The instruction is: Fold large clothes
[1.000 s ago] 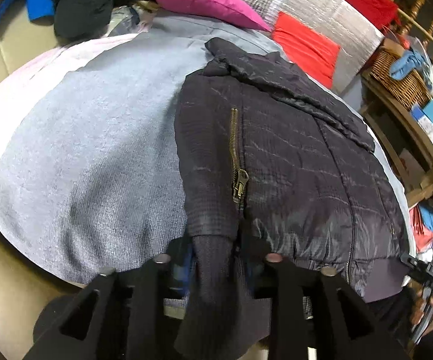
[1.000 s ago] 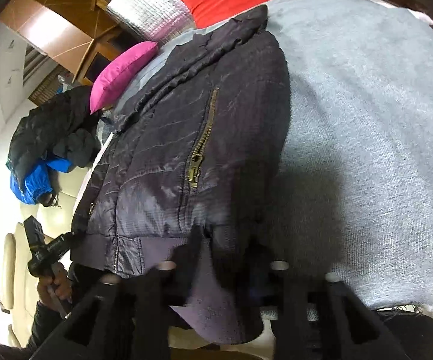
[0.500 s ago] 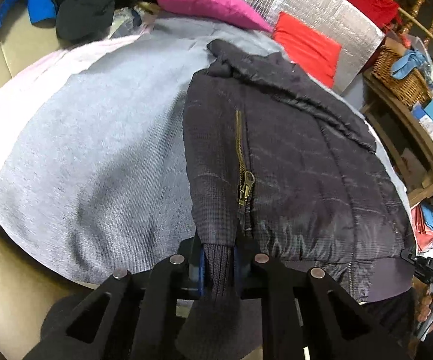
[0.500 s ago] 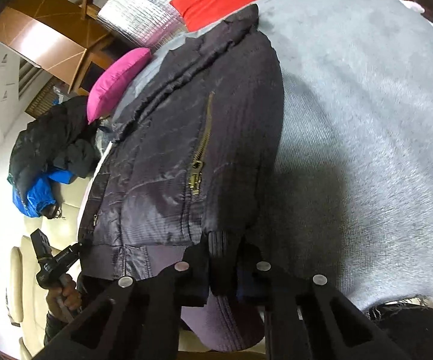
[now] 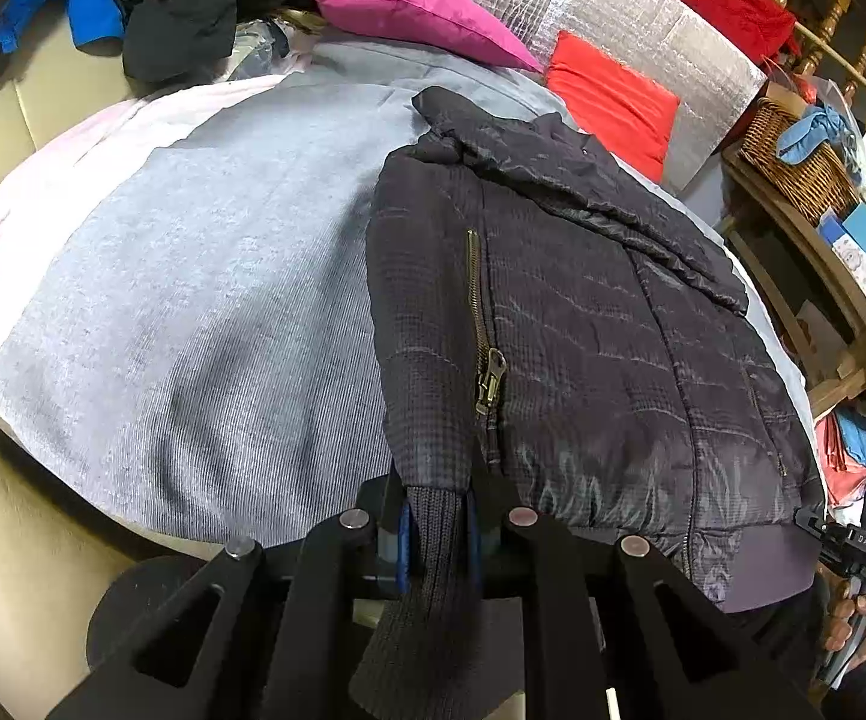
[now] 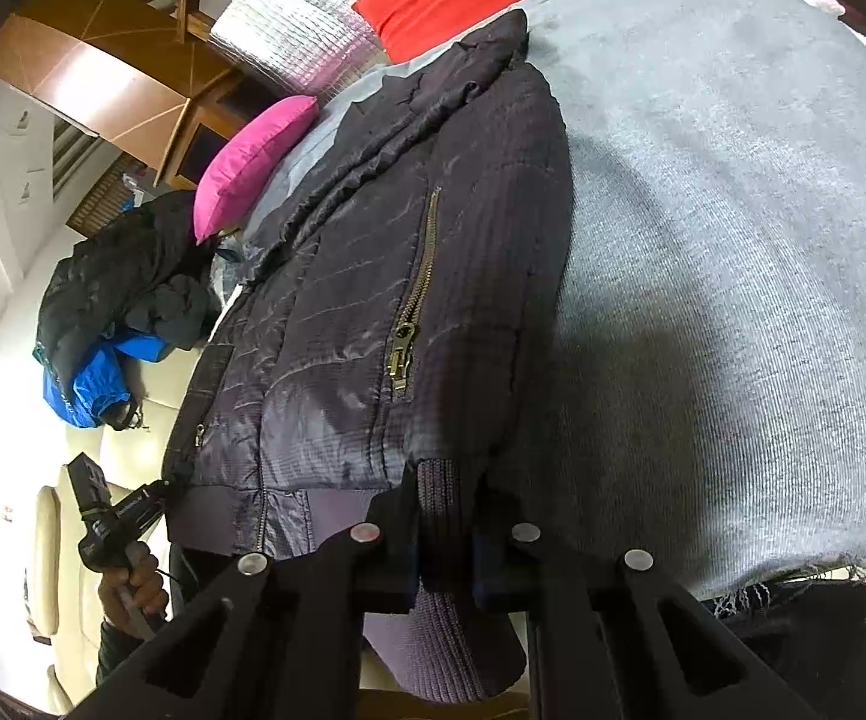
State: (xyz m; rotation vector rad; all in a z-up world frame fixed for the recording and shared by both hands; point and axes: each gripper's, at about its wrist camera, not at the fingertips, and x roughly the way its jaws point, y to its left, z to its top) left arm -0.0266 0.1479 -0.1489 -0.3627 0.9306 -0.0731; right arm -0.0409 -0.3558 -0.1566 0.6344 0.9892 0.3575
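A dark quilted jacket (image 5: 583,324) with brass pocket zippers lies flat on a grey knit cloth (image 5: 204,300); it also shows in the right wrist view (image 6: 372,300) on the same cloth (image 6: 733,300). My left gripper (image 5: 439,516) is shut on the ribbed cuff (image 5: 433,534) of the sleeve folded along the jacket's left side. My right gripper (image 6: 445,516) is shut on the ribbed cuff (image 6: 442,510) of the sleeve on its side. Each gripper shows small at the far hem corner in the other's view: the right (image 5: 853,546) and the left (image 6: 114,516).
A pink pillow (image 5: 414,12), a red cushion (image 5: 613,96) and a silver quilted pad (image 5: 613,18) lie beyond the jacket. Dark and blue clothes (image 6: 114,300) are heaped on a cream sofa. A wooden shelf with a wicker basket (image 5: 793,168) stands at the right.
Both grippers have closed in on the sleeve cuffs, and the sleeves now lie straighter and flatter along the jacket's sides. The jacket looks slightly farther from the cameras.
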